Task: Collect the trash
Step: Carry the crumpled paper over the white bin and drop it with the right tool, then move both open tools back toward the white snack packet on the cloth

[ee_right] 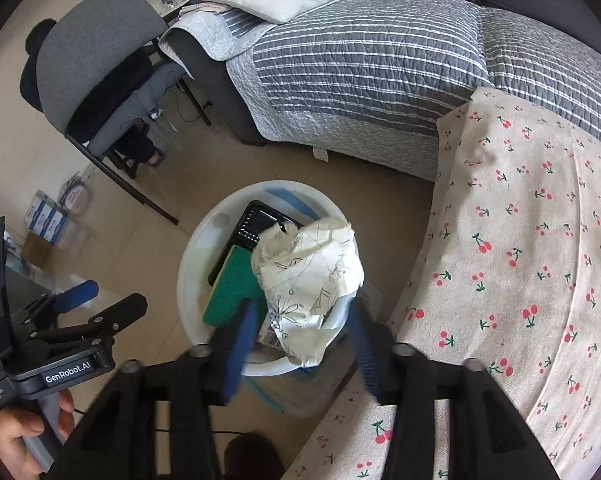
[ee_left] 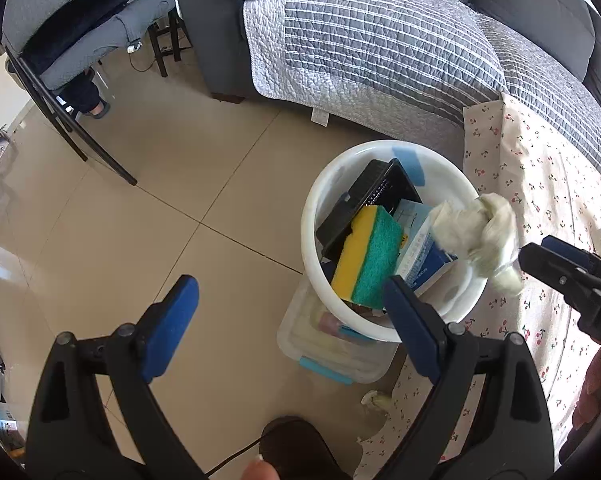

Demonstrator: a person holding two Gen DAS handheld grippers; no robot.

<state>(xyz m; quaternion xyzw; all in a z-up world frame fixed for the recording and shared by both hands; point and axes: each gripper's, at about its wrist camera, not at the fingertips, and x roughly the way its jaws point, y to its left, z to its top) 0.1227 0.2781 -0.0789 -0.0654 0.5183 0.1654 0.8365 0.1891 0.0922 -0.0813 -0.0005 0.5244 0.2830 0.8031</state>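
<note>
Paper wad (ee_right: 308, 280) over white bin (ee_left: 312, 216), right gripper (ee_right: 300, 340) spread, left gripper (ee_left: 292, 320) spread, empty: clear rim before withdrawing.

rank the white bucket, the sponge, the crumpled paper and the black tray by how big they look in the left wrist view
1. white bucket
2. sponge
3 and 4. crumpled paper and black tray: unsure. They look alike in area; the tray is partly hidden behind the sponge, and the paper hangs nearer the camera.

Left gripper (ee_left: 290, 322) spread wide — right gripper (ee_right: 304, 332) likewise.
</note>
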